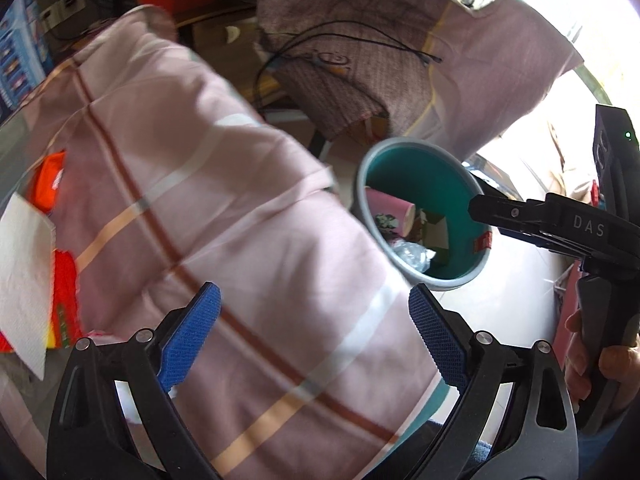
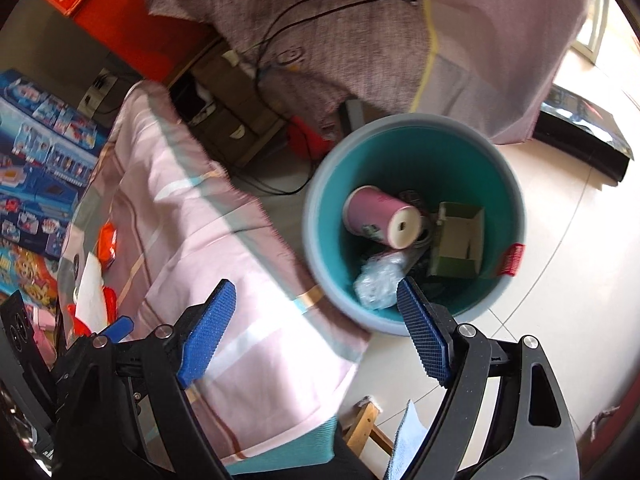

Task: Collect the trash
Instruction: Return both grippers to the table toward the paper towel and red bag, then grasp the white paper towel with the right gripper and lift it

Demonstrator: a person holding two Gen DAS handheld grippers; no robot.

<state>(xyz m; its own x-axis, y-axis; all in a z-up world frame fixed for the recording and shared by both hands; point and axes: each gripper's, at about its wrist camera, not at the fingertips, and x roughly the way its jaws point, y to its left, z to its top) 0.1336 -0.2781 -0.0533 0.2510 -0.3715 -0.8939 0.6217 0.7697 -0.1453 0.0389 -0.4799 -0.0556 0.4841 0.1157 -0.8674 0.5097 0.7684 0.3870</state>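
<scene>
A teal bin [image 2: 472,152] with a grey rim stands on the floor beside the pink bed; it also shows in the left wrist view [image 1: 460,240]. Inside lie a pink paper cup [image 2: 380,216], a small green cardboard box [image 2: 456,244] and a crumpled clear plastic wrapper [image 2: 376,280]. My right gripper [image 2: 312,332] is open and empty, hovering over the bin's near rim. My left gripper [image 1: 316,336] is open and empty above the bed. On the bed at the left lie a white paper towel [image 1: 24,280], an orange packet [image 1: 48,184] and a red wrapper [image 1: 64,296].
The pink striped bedsheet [image 1: 208,208] fills the left and middle. A purple-grey cloth [image 2: 320,40] with a black cable [image 2: 312,8] hangs behind the bin. Blue toy boxes [image 2: 32,168] are stacked at far left. A wooden stool [image 2: 364,428] stands on the white tile floor [image 2: 560,280].
</scene>
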